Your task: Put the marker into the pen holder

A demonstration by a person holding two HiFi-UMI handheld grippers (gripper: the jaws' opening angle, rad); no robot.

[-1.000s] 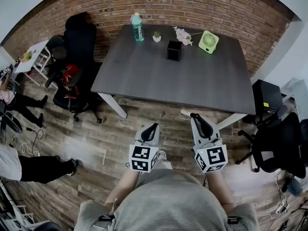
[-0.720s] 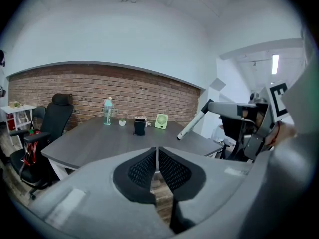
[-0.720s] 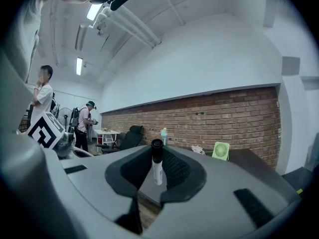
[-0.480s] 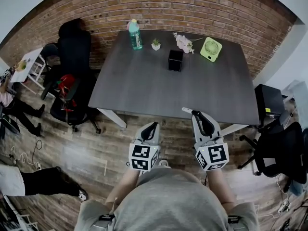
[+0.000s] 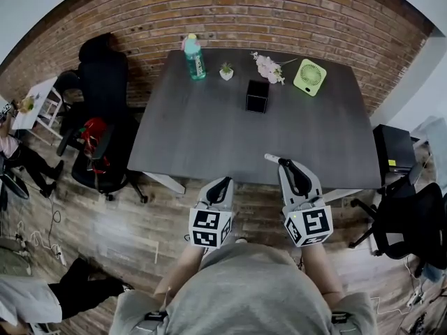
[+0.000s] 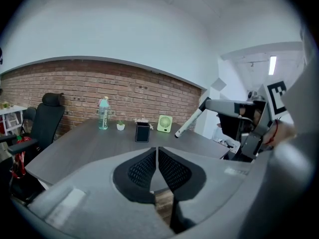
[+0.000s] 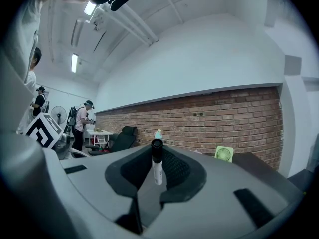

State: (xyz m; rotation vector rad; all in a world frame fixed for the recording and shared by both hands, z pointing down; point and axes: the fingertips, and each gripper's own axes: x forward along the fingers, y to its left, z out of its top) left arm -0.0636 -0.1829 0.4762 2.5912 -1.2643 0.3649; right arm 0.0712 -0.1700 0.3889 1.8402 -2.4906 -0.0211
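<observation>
Desk (image 5: 202, 128) has drawn nearer; right gripper (image 5: 285, 165) now over its near edge, fingers pinching the marker (image 5: 271, 158). Left gripper (image 5: 224, 183) fingers pressed together, empty. Pen holder (image 5: 257, 95) far ahead: approach under way.

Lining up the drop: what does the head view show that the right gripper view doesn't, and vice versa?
Only the head view: the black pen holder and the wooden floor. Only the right gripper view: a close look at the right gripper shut on the marker, plus the ceiling lights. Both: the marker, the table, the green fan, the bottle, the brick wall.
</observation>
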